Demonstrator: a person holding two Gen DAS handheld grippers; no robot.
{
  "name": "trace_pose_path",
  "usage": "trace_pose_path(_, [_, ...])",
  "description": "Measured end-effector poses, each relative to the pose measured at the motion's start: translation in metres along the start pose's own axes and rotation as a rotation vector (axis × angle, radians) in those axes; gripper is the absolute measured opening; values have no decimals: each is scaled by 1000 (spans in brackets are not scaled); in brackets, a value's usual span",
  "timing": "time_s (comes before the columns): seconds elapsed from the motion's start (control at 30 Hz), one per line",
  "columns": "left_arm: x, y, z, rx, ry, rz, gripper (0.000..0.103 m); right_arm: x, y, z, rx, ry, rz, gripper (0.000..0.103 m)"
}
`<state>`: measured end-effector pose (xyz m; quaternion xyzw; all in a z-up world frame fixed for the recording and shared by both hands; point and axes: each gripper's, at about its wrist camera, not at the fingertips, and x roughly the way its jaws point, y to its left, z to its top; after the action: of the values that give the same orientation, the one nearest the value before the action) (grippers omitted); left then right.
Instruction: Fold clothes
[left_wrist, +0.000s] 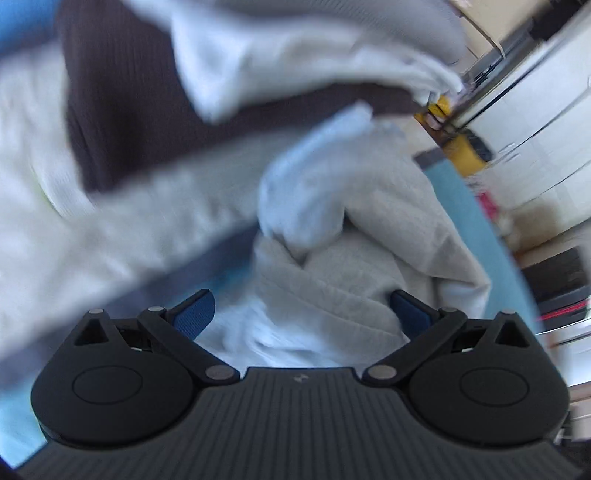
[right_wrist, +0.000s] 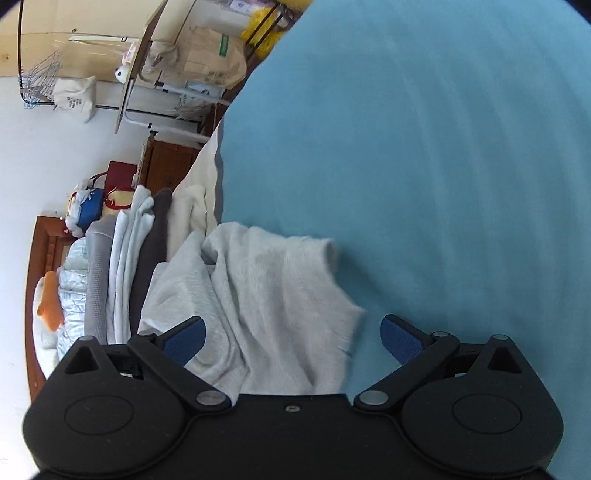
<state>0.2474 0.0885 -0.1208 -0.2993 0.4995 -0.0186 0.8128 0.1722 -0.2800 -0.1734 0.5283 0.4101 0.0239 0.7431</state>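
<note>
From the right wrist camera, a pillow with an orange shape lies at the far left against a brown wooden bed frame. Next to it stands a stack of folded clothes, grey, pale blue, dark and cream layers seen edge-on. A light grey garment lies crumpled on the blue sheet, touching the stack on its left and reaching the sheet's near edge. The right gripper hangs over this garment with its jaws spread wide; the left blue pad is above the cloth, the right pad above bare sheet, and nothing is held. Beyond the bed's far edge sit a cloth bag with small print too tiny to read, wire hangers, and a brown paper bag with a green label I cannot read.

The left wrist view is heavily blurred. A dark brown cloth and pale cloth fill the upper left, their shapes unclear. The same light grey garment bunches between the spread-apart jaws of the left gripper; whether the pads touch it I cannot tell, but they are not clamped. White furniture is cut off at the right edge.
</note>
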Motion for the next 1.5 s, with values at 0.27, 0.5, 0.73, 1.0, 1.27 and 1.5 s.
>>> trace_pose_path(0.27, [18,11,4,-114,34,-77,77,67,35,17,-32,75,38,91])
trace_pose_path(0.5, [24,18,4,-171,29,-155,65,86,69,6,-255,74,-3,40])
trace_pose_path(0.73, [13,17,-6,-220,79,-399,63,41,75,-2,-292,115,141,33])
trace_pose_path(1.0, [-6,-42,-39,-42,127,-572,62,-56,64,5,-318,15,198,32])
trace_pose_path(1.27, [-25,-97,-123,189,253,-770,62,-194,15,-15,-354,-91,146,32])
trace_pose_path(1.5, [-67,-169,-263,570,358,-770,59,-312,-43,-58,-420,-201,-46,32])
